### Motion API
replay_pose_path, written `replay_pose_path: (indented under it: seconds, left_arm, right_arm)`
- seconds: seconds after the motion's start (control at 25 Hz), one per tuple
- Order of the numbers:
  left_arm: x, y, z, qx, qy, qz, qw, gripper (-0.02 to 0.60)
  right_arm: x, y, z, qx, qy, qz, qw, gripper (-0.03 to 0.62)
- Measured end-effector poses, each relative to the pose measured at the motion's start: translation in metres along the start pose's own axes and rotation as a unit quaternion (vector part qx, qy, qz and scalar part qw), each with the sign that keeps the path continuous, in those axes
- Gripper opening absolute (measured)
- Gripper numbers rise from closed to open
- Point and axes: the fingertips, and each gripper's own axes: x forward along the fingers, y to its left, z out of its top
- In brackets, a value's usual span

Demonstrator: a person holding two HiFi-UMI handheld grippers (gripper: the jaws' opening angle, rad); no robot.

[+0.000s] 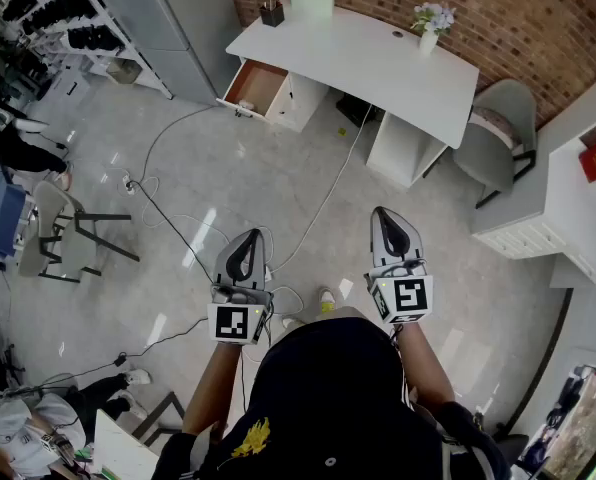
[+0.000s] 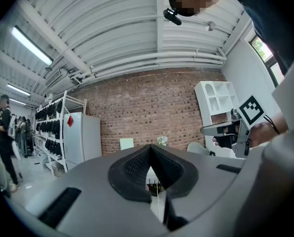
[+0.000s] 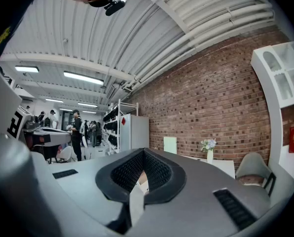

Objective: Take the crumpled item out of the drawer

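Note:
The white desk (image 1: 378, 63) stands far ahead against the brick wall. Its drawer (image 1: 255, 86) is pulled out at the desk's left end and shows a brown inside; I cannot make out a crumpled item in it from here. My left gripper (image 1: 248, 238) and right gripper (image 1: 389, 215) are held side by side above the floor, well short of the desk and pointing toward it. Both are shut with nothing between the jaws. In the left gripper view the black pads (image 2: 137, 167) meet at the tip, and in the right gripper view the pads (image 3: 129, 169) do the same.
Cables (image 1: 168, 218) trail across the floor between me and the desk. A grey armchair (image 1: 503, 128) sits at the desk's right, a white cabinet (image 1: 568, 208) further right. A folding chair (image 1: 68, 233), shelves (image 1: 78, 18) and people (image 1: 18, 148) are on the left.

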Motion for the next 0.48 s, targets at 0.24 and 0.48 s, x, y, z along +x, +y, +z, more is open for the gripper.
replay_pose_path:
  seconds: [0.24, 0.48]
  left_arm:
    - [0.045, -0.025, 0.012, 0.024, -0.009, 0.006, 0.9996, 0.017]
    - [0.058, -0.026, 0.013, 0.181, 0.012, 0.011, 0.9833, 0.017]
  right_arm:
    - [0.015, -0.021, 0.011, 0.012, -0.016, 0.022, 1.0, 0.026]
    - [0.025, -0.01, 0.015, 0.004, -0.021, 0.051, 0.998, 0.026]
